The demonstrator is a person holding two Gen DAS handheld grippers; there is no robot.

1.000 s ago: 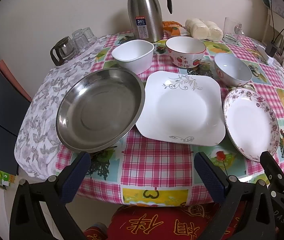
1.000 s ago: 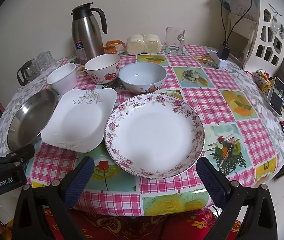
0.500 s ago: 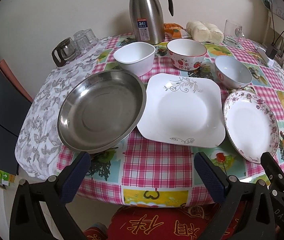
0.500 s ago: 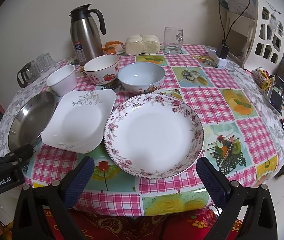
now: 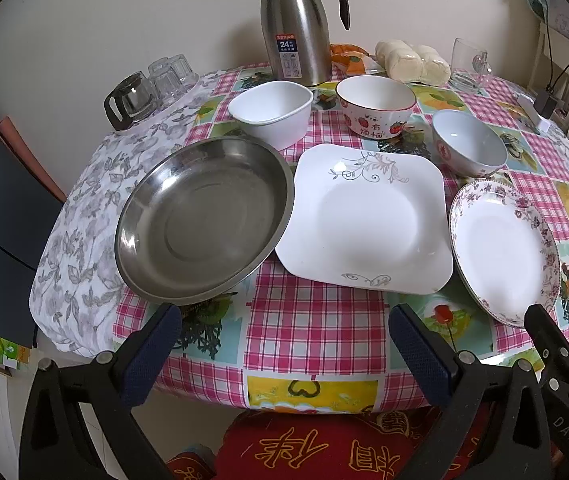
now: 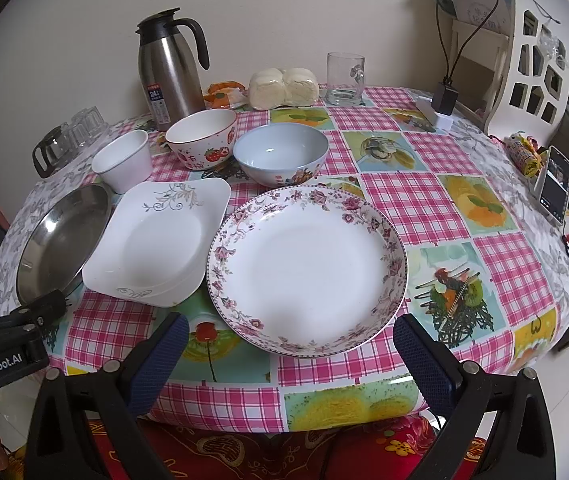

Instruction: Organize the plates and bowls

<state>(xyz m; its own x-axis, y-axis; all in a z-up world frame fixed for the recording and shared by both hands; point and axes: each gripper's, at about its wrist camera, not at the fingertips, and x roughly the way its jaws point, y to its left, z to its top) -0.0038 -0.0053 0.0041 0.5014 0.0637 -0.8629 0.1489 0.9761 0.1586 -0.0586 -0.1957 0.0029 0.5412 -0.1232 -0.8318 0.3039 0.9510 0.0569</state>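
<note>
On the checked tablecloth lie a steel plate [image 5: 204, 220], a square white plate [image 5: 368, 216] and a round floral plate [image 6: 308, 268] in a row. Behind them stand a white square bowl [image 5: 270, 112], a strawberry bowl [image 5: 376, 110] and a pale blue bowl [image 6: 280, 152]. My left gripper [image 5: 284, 340] is open and empty, at the table's front edge before the steel and square plates. My right gripper [image 6: 290, 356] is open and empty, just in front of the floral plate.
A steel thermos jug [image 5: 296, 24], wrapped buns [image 6: 284, 86], a glass mug [image 6: 344, 78] and upturned glasses [image 5: 152, 84] stand along the back. A phone [image 6: 554, 190] and charger [image 6: 442, 102] sit at the right. A red cushion [image 5: 324, 444] lies below the table edge.
Both views have shifted slightly, with the table contents sliding a little down in the left view. Both grippers stay open and nothing on the table has moved.
</note>
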